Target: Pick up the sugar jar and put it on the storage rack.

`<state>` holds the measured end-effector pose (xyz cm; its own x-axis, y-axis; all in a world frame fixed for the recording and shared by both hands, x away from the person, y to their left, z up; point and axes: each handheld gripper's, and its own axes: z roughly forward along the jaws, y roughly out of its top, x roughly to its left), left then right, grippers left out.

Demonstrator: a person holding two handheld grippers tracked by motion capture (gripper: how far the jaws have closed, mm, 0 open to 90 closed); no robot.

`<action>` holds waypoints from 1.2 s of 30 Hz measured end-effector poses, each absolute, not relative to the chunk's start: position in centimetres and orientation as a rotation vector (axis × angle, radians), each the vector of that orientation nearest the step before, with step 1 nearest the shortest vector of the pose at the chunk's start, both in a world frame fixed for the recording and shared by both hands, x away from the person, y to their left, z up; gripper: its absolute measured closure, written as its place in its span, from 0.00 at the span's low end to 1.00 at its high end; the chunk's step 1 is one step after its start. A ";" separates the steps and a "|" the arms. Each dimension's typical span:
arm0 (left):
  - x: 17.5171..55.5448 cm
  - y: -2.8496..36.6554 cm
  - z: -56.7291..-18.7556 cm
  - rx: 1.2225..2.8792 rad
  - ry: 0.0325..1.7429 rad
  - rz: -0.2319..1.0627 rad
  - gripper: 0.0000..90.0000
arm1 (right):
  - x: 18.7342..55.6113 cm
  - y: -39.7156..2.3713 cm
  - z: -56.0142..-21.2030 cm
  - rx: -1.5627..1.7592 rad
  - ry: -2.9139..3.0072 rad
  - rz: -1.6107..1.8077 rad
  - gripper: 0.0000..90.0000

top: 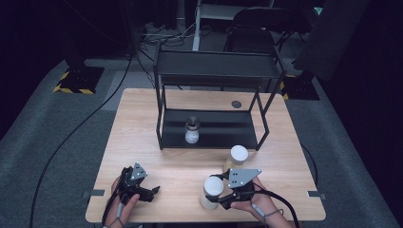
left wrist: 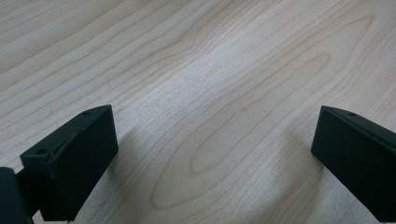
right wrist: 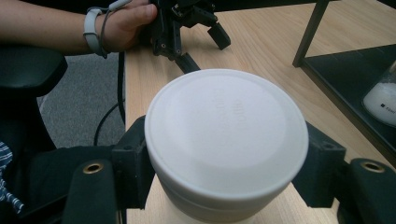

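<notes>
A jar with a white lid [top: 212, 186] stands upright near the table's front edge, right of centre. My right gripper [top: 215, 197] is shut on it. In the right gripper view the lid [right wrist: 226, 126] sits between the two black jaws, and both pads press its sides just under the lid. My left gripper [top: 151, 192] rests low over the wood at the front left. It is open, and there is only bare table [left wrist: 212, 93] between its jaws. It appears again beyond the jar as the left gripper [right wrist: 205, 50], held by a hand with a wrist strap.
A second white-lidded jar [top: 238, 156] stands just behind the held one, in front of a black two-tier shelf [top: 216, 71]. A glass bottle of white powder [top: 192, 130] stands on the lower tier [top: 223, 129]. A dark round mark [top: 236, 104] lies behind the shelf.
</notes>
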<state>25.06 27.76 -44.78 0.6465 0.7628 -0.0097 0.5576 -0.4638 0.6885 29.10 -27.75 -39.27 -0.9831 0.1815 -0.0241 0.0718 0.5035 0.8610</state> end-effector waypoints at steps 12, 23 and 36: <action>25.1 27.8 -44.8 2.193 1.022 0.395 0.01 | 29.8 -28.1 -36.6 0.213 2.597 1.498 0.38; 25.1 27.8 -44.8 2.194 1.021 0.396 0.01 | 31.3 -28.3 -33.6 0.213 2.576 1.501 0.37; 25.0 27.8 -44.8 2.192 1.022 0.395 0.01 | 33.8 -28.1 -31.2 0.242 2.555 1.497 0.37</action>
